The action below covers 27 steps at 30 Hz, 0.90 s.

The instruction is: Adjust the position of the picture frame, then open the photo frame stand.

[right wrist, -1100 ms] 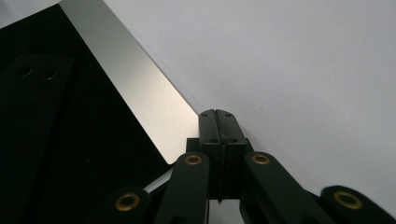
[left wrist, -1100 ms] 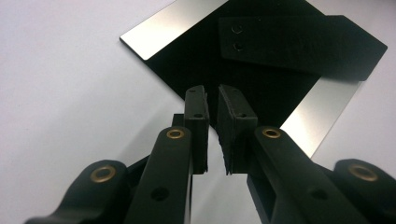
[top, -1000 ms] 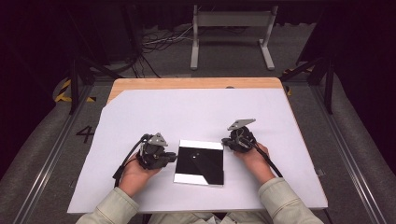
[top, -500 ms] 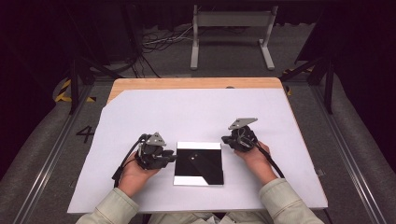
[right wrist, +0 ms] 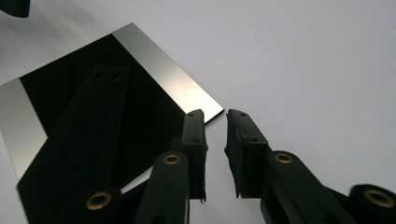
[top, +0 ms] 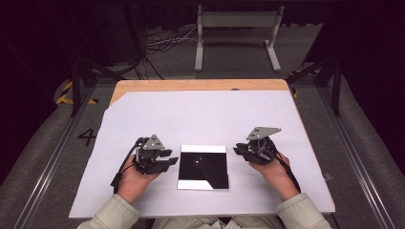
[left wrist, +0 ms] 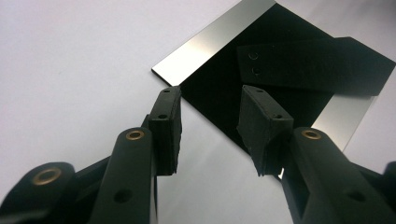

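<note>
Two tools sit low over the white-covered worktop (top: 200, 114), one on each side of a square mirror plate (top: 204, 167) that lies flat near the person's edge of the sheet. Seen from the high view, the left tool (top: 168, 159) is held in the left hand (top: 133, 177) just beside the plate's left edge, and the right tool (top: 240, 150) is held in the right hand (top: 271, 172) near the plate's upper right corner, a little apart from it. The plate's glossy face reflects mostly black, with bright silvery bands along its far edge and at one near corner. In the left gripper view, the left tool (left wrist: 208, 128) has its jaws well apart with nothing between them; they have just been opening, and the tips hang over the near corner of the plate (left wrist: 271, 70) without pressing on it. The dark reflection of a grey three-cornered plate with two small holes shows in the mirror. In the right gripper view, the right tool (right wrist: 215, 140) has its jaws standing only a narrow gap apart, having just begun to open, and that gap is empty; the tips point at the bare sheet just off the plate's (right wrist: 102, 116) silvery corner. Both cuffs of a pale sleeve (top: 114, 212) enter from the bottom of the high view. Beyond the sheet a strip of bare wood (top: 200, 85) shows at the worktop's far edge.
</note>
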Tool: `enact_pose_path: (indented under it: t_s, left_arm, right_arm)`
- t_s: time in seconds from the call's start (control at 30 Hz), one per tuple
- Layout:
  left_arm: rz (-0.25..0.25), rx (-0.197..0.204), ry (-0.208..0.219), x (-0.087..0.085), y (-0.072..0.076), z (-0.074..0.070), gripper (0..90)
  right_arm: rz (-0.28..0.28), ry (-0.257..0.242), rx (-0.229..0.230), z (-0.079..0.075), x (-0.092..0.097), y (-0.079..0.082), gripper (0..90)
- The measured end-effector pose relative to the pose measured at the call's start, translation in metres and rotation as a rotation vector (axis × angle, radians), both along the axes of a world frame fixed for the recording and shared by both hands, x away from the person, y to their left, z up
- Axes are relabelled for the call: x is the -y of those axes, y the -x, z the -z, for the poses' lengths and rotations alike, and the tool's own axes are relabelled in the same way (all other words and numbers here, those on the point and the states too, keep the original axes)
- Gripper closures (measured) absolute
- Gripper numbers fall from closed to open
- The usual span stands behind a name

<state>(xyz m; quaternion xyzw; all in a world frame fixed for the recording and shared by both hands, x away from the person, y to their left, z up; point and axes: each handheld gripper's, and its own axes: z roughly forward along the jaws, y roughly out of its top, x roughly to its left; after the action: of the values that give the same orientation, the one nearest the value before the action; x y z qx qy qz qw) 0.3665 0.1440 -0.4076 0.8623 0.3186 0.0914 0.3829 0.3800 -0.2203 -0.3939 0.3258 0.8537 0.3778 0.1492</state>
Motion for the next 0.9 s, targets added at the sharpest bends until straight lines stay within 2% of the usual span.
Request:
enact_pose_path:
  t_s: [0.27,0.37,0.43,0.7,0.9]
  left_arm:
    - [-0.010,-0.001,0.021,-0.007,0.003,0.000,58.7]
    - [-0.009,-0.002,0.022,-0.007,0.002,0.000,58.4]
    - [-0.007,0.002,0.023,-0.007,0.002,0.000,58.3]
    - [-0.013,0.004,0.031,-0.008,0.003,0.001,57.4]
    - [-0.016,0.007,0.035,-0.010,0.004,0.001,56.5]
  right_arm:
    - [-0.040,0.001,-0.010,-0.006,-0.001,0.014,59.6]
    - [-0.050,-0.001,-0.015,-0.007,-0.001,0.017,57.4]
    - [-0.056,0.002,-0.002,-0.009,-0.001,0.022,52.0]
    - [-0.084,0.012,-0.026,-0.010,-0.004,0.034,44.0]
    - [-0.111,0.037,-0.021,-0.011,-0.009,0.043,45.0]
